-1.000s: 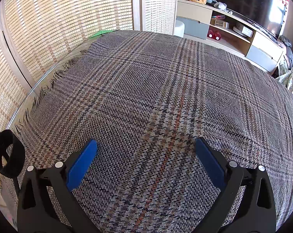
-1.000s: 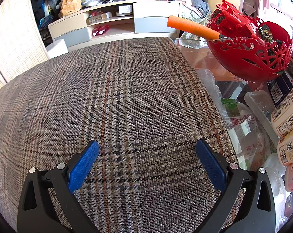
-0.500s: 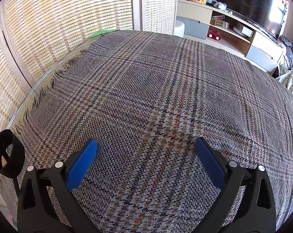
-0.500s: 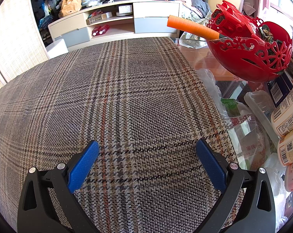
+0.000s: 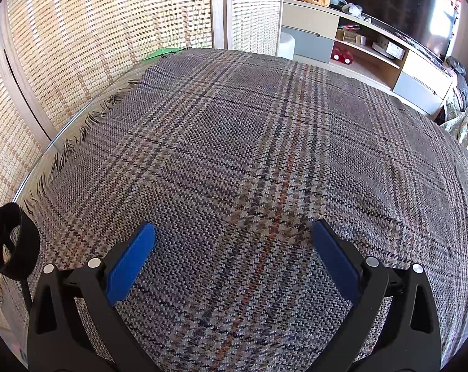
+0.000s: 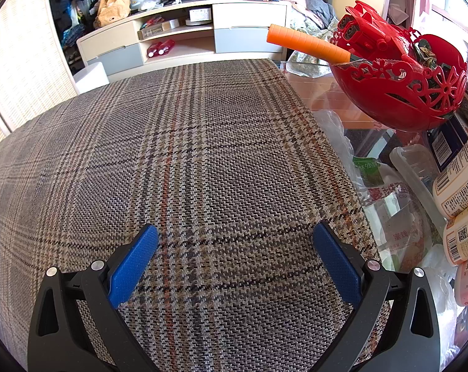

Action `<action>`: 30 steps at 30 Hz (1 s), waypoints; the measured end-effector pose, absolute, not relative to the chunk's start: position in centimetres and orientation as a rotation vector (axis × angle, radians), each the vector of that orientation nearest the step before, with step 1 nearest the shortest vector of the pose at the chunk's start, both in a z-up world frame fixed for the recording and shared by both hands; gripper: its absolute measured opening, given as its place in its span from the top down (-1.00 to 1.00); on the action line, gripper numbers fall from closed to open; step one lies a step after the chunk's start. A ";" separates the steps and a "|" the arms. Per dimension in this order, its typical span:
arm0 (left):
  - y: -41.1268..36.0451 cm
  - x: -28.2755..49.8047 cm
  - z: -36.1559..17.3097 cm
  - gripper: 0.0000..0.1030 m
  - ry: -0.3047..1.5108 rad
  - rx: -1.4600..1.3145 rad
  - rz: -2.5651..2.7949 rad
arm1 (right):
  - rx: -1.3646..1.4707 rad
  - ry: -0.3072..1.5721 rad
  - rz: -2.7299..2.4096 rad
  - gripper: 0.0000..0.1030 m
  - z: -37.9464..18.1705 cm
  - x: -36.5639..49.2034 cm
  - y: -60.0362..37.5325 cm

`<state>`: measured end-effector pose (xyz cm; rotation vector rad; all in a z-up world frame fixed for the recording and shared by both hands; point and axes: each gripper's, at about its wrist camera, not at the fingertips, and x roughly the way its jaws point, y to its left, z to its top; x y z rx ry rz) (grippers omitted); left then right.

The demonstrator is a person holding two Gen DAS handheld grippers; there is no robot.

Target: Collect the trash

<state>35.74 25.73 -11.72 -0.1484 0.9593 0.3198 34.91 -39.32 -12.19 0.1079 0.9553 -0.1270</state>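
Two grippers hang over a plaid woven cloth (image 5: 234, 155), each with its blue-padded fingers spread wide and nothing between them: the left gripper (image 5: 234, 241) over the cloth's middle, the right gripper (image 6: 235, 241) near the cloth's right edge. Readable writing is scarce: the clear plastic bags (image 6: 385, 198) lying on the glass tabletop (image 6: 326, 99) just beside the cloth carry a green label and red Chinese characters too distorted to make out, and the cream bottles (image 6: 460, 183) at the far right show barcodes, a QR code and fine print too small to read. These bags are the only likely trash in sight, right of the right gripper. Behind them stands a red openwork bowl (image 6: 413, 93) with an orange handle (image 6: 308, 42) sticking out. Woven blinds (image 5: 94, 46) border the left side; a TV cabinet (image 6: 184, 37) stands beyond.
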 end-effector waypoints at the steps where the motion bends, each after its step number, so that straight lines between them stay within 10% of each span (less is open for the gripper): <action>1: 25.7 35.7 -11.7 -0.86 0.959 -0.147 0.321 | 0.108 0.955 -0.127 -0.96 -12.2 34.9 -39.3; 30: 25.7 36.2 -11.8 -0.87 0.962 -0.141 0.308 | 0.107 0.955 -0.127 -0.96 -12.2 34.9 -39.3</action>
